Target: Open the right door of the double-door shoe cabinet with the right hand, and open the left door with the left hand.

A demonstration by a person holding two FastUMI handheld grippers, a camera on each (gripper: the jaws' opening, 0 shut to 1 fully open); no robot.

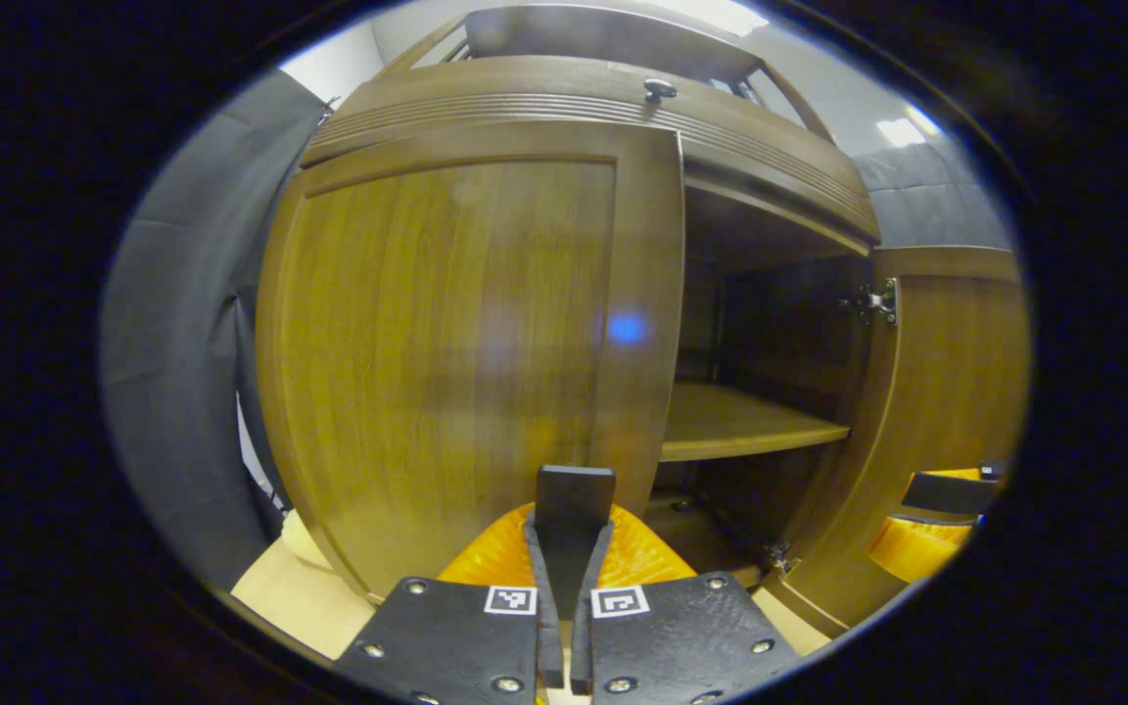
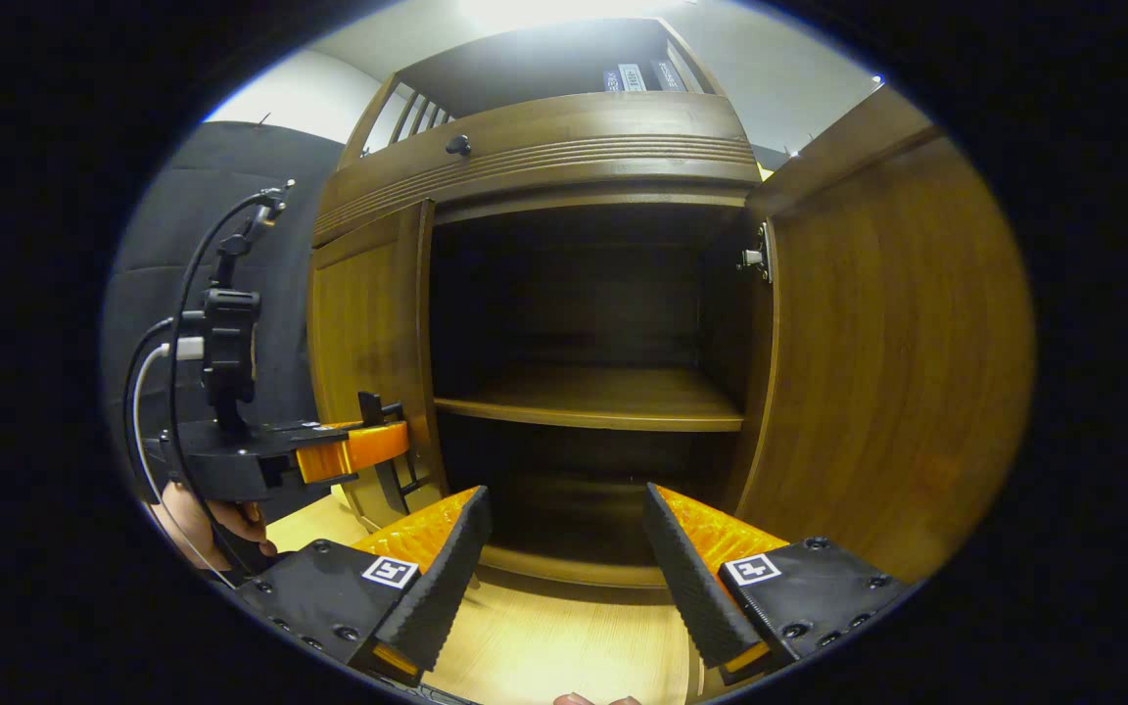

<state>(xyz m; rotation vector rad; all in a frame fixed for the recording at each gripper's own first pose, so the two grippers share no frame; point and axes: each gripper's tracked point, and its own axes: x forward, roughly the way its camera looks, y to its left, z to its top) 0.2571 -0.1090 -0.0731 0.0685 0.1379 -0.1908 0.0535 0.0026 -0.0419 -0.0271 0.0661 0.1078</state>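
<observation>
One shoe cabinet (image 2: 544, 137), two doors, one shelf (image 2: 593, 397), one knob (image 1: 660, 89) on the drawer front above.

Left gripper (image 1: 564, 587) is pointing straight at the left door (image 1: 466, 333), low and close, its fingers pressed together with nothing between them. In the right gripper view it is sitting at that door's free edge, a hand (image 2: 216, 524) gripping it from below.

Right gripper (image 2: 564, 573) is hovering before the open compartment, fingers spread wide and gripping nothing.

Right door (image 2: 892, 362) is standing swung wide open on its hinge (image 2: 755, 257); left door is lying shut. Wood is brown and glossy.
</observation>
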